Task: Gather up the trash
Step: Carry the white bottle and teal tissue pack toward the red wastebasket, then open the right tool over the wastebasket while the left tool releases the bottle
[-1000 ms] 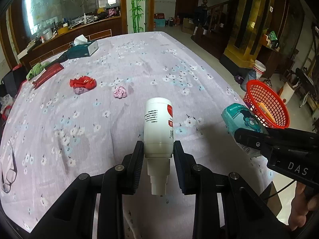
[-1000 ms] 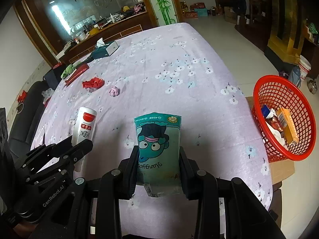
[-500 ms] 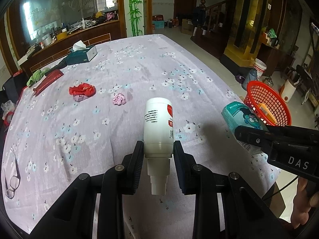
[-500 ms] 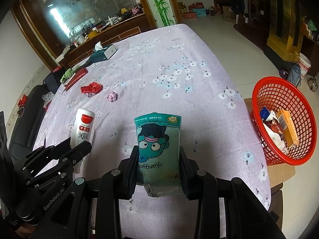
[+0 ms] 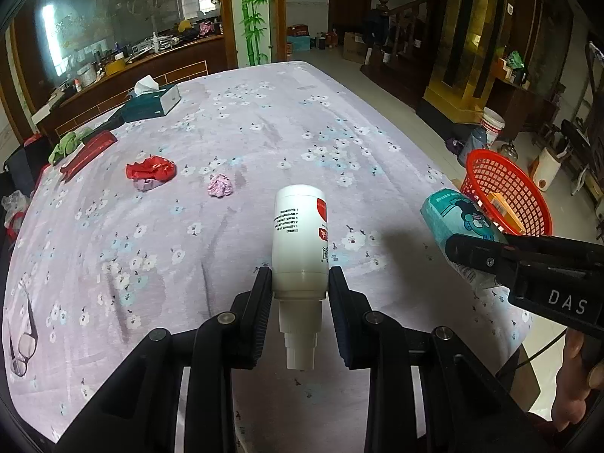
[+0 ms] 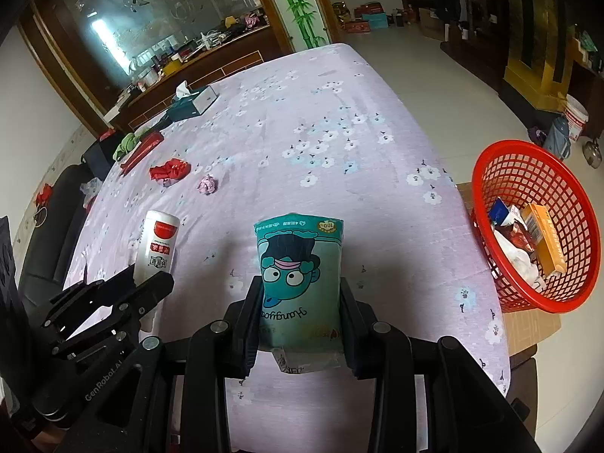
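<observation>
Compared to a second ago, both grippers have come up and back a bit, so more of the table (image 5: 264,120) shows and the basket (image 6: 536,226) sits further toward 3 o'clock in the right wrist view. The grips haven't changed at all.

The left gripper (image 5: 301,294) has its jaws clamped on the bottle (image 5: 301,241), squeezing it near the neck, with the nozzle pointing back toward the camera and the bottom pointing out to 12 o'clock. It's held up off the cloth.

The right gripper (image 6: 301,309) has its jaws closed on the teal pack (image 6: 301,271), the cartoon face showing upside down. It's also lifted clear of the table. In the left wrist view that gripper comes in from 3 o'clock, with a bit of the person's hand (image 5: 577,385) at about 4.

The basket is off the table's edge at 3 o'clock, with some boxes and wrappers in it already. Left on the cloth at around 10–11 o'clock: a red wrapper (image 5: 151,169) and a pink wad (image 5: 220,185) near each other. The tissue box (image 5: 153,102) sits further back.
</observation>
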The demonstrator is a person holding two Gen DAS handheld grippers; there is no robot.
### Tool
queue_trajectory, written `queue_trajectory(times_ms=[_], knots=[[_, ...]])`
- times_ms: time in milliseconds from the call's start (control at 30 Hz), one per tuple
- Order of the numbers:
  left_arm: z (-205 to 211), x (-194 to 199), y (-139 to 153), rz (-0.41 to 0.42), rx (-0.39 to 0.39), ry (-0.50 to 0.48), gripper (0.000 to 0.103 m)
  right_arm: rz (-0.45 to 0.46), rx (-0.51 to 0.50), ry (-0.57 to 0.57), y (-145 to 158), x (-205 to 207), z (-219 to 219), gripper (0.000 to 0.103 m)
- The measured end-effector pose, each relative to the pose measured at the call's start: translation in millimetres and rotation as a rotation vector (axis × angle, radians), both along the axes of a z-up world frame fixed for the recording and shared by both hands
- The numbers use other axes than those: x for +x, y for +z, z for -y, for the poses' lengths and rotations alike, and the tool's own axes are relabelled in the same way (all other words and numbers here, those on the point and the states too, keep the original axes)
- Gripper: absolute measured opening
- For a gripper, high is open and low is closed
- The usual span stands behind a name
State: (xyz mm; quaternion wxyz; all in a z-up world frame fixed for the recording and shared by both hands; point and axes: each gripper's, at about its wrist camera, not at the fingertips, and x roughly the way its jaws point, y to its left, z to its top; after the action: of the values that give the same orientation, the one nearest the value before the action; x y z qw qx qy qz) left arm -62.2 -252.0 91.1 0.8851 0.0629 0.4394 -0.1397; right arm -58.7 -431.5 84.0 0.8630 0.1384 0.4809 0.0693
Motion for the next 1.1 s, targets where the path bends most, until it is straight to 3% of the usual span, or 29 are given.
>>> queue_trajectory(times_ms=[267,467,900,1100], knots=[[21,-3,2,-0.005,-0.017,-0.055,0.029,0.001,0.016,-0.049,2,-7,22,0.038],[54,-7,10,0.004,-0.026,-0.139,0.029,0.011,0.037,-0.143,7,-18,63,0.039],[173,6,40,-0.024,-0.086,-0.411,0.029,0.08,0.079,-0.428,37,-43,201,0.04],[236,23,33,-0.084,-0.097,-0.494,0.029,0.078,0.105,-0.484,42,-33,246,0.041]])
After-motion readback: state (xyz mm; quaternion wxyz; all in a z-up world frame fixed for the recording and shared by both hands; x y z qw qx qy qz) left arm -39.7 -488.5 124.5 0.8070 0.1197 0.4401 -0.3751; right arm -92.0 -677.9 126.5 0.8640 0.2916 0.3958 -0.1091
